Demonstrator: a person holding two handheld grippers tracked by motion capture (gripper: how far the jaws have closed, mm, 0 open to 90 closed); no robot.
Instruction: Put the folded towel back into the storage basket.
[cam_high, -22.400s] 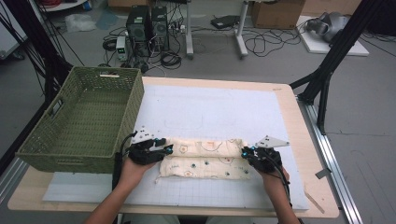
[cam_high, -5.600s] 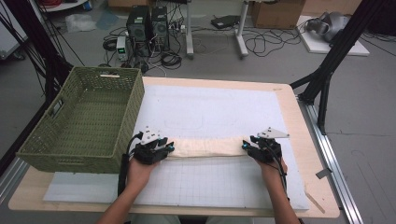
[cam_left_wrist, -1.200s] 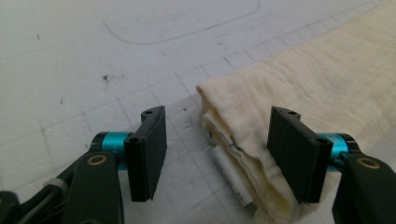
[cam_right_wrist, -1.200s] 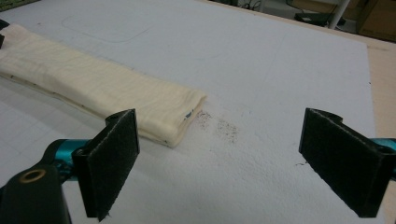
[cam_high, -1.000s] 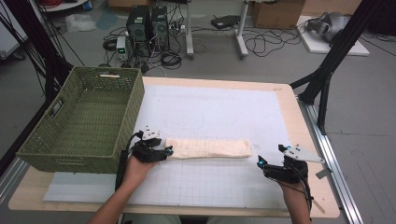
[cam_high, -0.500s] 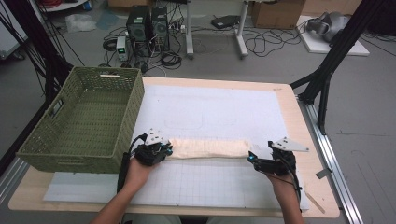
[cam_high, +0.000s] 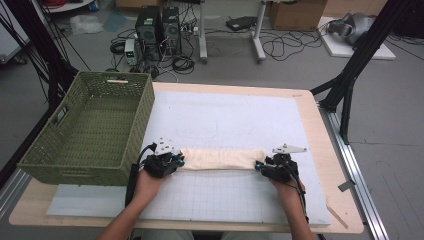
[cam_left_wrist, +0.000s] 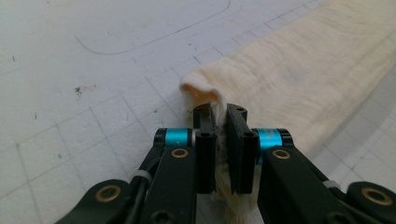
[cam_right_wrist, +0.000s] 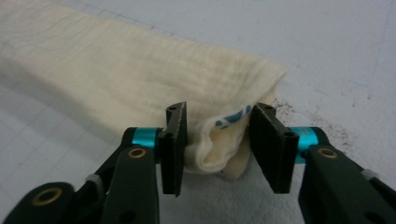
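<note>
The folded cloth (cam_high: 220, 159) lies across the table (cam_high: 330, 220) beside the basket (cam_high: 85, 130). Left hand-held gripper (cam_left_wrist: 219, 114) pinches its end. Right hand-held gripper (cam_right_wrist: 217, 140) has just been closing around the other end, not yet gripping. Judged soft, light, limp: hold at both ends.

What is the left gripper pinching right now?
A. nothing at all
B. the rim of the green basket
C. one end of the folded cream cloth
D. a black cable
C: in the left gripper view the left gripper has its jaws clamped tight on the end of the folded cream cloth.
</note>
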